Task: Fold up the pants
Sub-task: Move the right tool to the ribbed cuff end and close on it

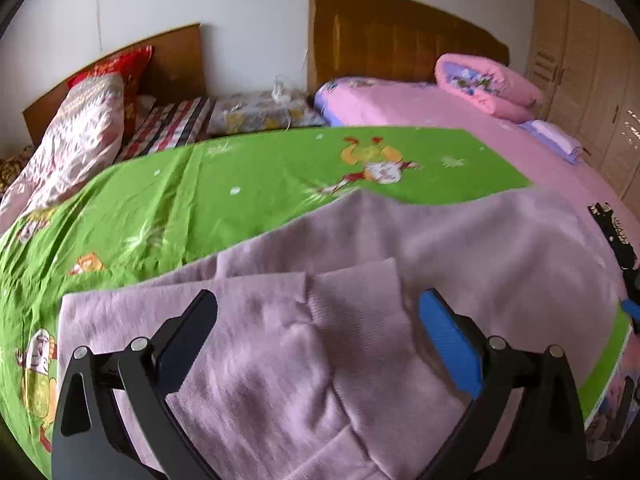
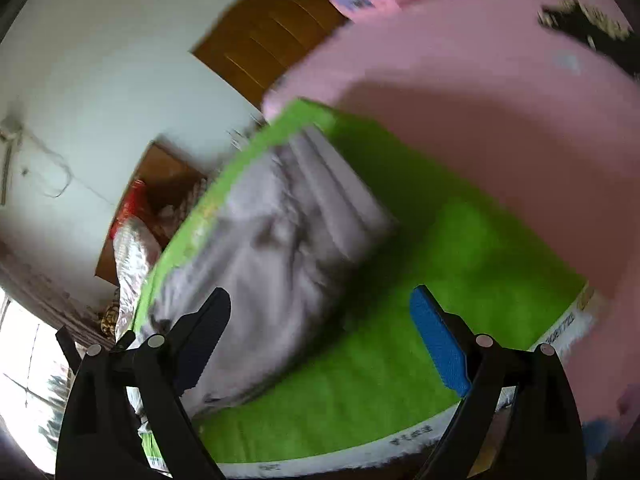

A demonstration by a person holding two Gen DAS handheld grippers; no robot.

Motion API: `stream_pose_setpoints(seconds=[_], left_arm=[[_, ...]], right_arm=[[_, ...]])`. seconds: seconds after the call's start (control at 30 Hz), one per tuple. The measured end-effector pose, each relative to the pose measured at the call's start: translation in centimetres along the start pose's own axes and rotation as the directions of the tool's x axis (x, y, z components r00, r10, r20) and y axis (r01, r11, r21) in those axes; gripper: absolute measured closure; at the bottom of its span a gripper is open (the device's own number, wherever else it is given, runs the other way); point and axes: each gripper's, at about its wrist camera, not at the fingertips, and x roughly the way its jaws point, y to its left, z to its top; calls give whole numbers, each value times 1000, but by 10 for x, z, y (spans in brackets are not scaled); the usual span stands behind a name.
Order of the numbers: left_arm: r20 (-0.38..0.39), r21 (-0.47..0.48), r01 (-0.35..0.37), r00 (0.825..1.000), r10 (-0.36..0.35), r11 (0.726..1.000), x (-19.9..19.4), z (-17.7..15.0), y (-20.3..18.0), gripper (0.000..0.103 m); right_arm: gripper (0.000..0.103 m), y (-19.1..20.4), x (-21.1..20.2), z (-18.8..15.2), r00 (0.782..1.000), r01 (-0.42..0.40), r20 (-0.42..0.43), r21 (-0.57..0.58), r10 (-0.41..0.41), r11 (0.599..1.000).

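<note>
Two grippers observed, both with jaws spread wide and grasping nothing. Left gripper (image 1: 318, 332) hovers over the lilac pants (image 1: 360, 280), which lie partly folded on a green cartoon-print sheet (image 1: 200, 184). Right gripper (image 2: 320, 328), its view tilted and blurred, hangs above the same sheet (image 2: 440, 280), the pants (image 2: 272, 248) appearing greyish toward its left finger; contact cannot be confirmed. Beyond: pink bedspread (image 1: 400, 104), rolled pink quilt (image 1: 488, 80), wooden headboard (image 1: 400, 32), wardrobe (image 1: 592, 72) against the far wall.
</note>
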Motion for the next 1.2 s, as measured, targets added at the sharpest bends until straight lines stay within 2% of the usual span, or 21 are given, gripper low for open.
stream_pose_setpoints(seconds=[0.07,0.17,0.3,0.33,0.4,0.5,0.63,0.7,0.8,0.83,0.87,0.9,0.97,1.07,1.13,1.2], left_arm=[[-33,-19,-18,999,17,1000,11,-5,10,2],[-101,-79,-5,995,-3,997,29,-15,22,2],[-108,-91,4,994,-14,996,32,-13,25,2],[-108,-87,1,994,-10,996,32,-13,25,2],[-106,-85,2,994,-11,996,32,-14,25,2],[-99,-101,20,995,-30,995,31,-13,26,2],[-105,-99,24,994,-34,995,34,-12,25,2],[-104,-97,23,994,-34,995,33,-12,25,2],[-102,-99,26,994,-36,995,32,-13,25,2],[-99,-100,28,994,-38,995,32,-13,25,2],[-94,-101,30,995,-40,994,30,-13,24,2],[-91,-103,34,995,-43,994,30,-14,25,2],[-74,-121,37,996,-46,992,24,-12,27,2],[-29,-127,46,998,-50,991,4,-6,26,2],[-18,-85,44,999,-45,995,-6,-2,18,2],[-25,11,13,1000,-13,1000,-8,-2,1,2]], right_arm=[[14,-1,17,2,999,-11,-34,15,11,1000],[14,9,34,12,997,-34,-63,0,34,999],[12,19,54,24,991,-36,-130,-16,34,999],[9,19,57,27,989,-46,-142,4,46,999],[9,16,56,30,979,-83,-188,18,85,996],[10,17,50,25,967,-108,-234,-38,96,993],[11,19,52,27,979,-110,-180,-40,101,993],[10,20,58,32,986,-110,-124,-10,107,994],[9,19,64,37,990,-106,-91,26,108,994],[20,20,67,38,991,-97,-88,18,98,995],[38,17,66,39,993,-71,-89,13,72,997],[60,11,68,38,993,-61,-101,34,65,998],[64,-3,63,37,989,-117,-81,93,124,989],[67,-6,54,34,990,-135,-34,103,139,985],[72,-9,44,36,984,-179,17,126,178,976],[73,-7,35,36,979,-204,48,126,200,971]])
